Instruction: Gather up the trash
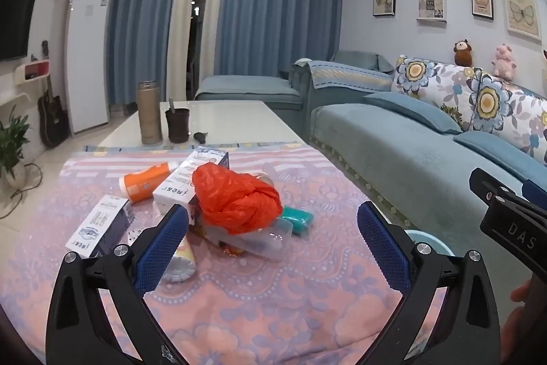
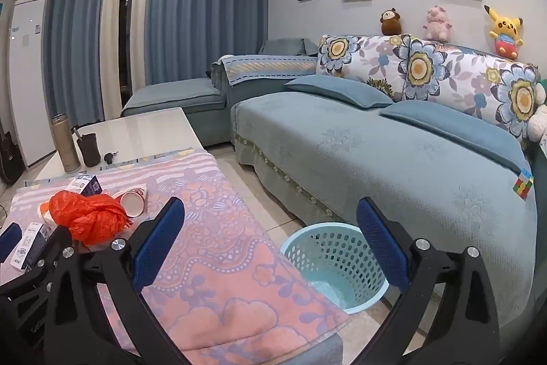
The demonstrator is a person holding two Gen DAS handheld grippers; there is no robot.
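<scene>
A pile of trash lies on the pink flowered cloth: a crumpled orange plastic bag, a clear plastic bottle under it, a teal roll, an orange bottle, and white cartons. My left gripper is open and empty, just short of the pile. The orange bag also shows in the right wrist view, beside a paper cup. My right gripper is open and empty, above a light blue basket on the floor.
A thermos, a dark cup and keys stand on the white table behind the cloth. A blue sofa runs along the right. A guitar and a plant stand at the left.
</scene>
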